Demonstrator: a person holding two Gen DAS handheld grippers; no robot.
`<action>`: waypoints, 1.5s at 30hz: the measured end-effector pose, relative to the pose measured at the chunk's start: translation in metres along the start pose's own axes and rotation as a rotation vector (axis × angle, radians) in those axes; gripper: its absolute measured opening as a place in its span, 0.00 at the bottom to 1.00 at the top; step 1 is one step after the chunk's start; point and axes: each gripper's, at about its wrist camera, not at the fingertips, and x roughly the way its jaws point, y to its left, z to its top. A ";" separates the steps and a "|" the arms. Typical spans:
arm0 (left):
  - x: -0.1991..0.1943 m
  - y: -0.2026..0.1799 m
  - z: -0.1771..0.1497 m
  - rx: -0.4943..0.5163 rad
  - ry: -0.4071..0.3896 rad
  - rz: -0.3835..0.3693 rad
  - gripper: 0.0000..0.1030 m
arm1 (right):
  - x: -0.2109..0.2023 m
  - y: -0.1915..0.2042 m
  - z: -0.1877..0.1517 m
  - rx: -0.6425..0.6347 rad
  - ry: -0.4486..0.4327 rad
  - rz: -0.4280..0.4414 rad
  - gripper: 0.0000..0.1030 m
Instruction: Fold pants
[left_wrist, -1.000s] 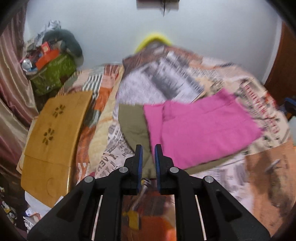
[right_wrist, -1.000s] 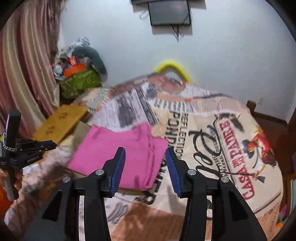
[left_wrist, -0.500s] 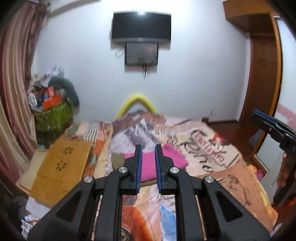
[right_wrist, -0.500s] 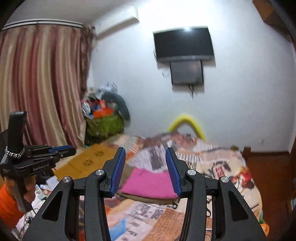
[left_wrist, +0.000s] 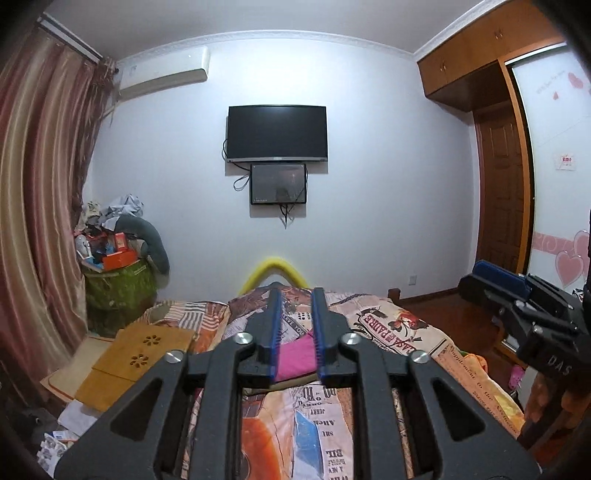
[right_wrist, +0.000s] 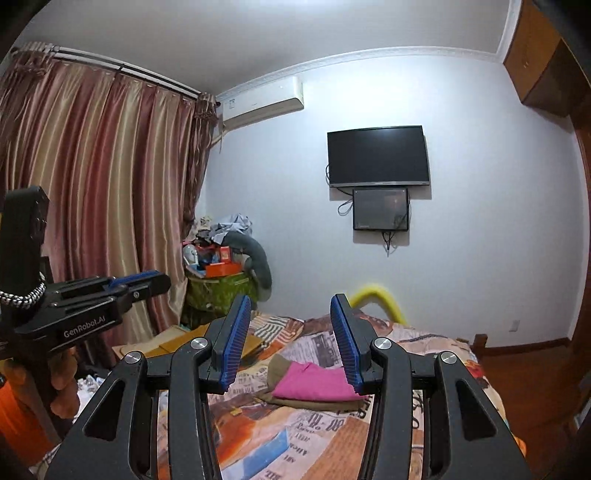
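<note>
Folded pink pants (right_wrist: 314, 382) lay on an olive garment (stacked) mid-bed (right_wrist: 436, 350), below the wall television (right_wrist: 378, 156). Left hand-held gripper (left_wrist: 296, 334) had just been opening, nothing between; right hand-held gripper (right_wrist: 291, 341) stood part-open, empty.

Cool dim indoor light washing white wall (left_wrist: 369, 203) evenly. Soft shadows falling under TV (left_wrist: 277, 133). Fisheye bending curtains (right_wrist: 92, 203) at edges, dark vignette cutting corners. Both views staying sharp, no glare.

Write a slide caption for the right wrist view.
Right gripper open and empty, raised above the bed where folded pink pants lie on an olive garment.
</note>
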 end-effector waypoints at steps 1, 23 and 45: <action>-0.005 -0.001 -0.002 -0.004 -0.007 0.005 0.34 | -0.002 0.002 -0.002 -0.001 0.002 0.000 0.40; -0.041 0.006 -0.011 -0.074 -0.069 0.014 1.00 | -0.030 0.004 -0.006 0.031 -0.030 -0.071 1.00; -0.040 -0.002 -0.016 -0.039 -0.059 0.028 1.00 | -0.041 0.006 -0.009 0.033 -0.022 -0.074 1.00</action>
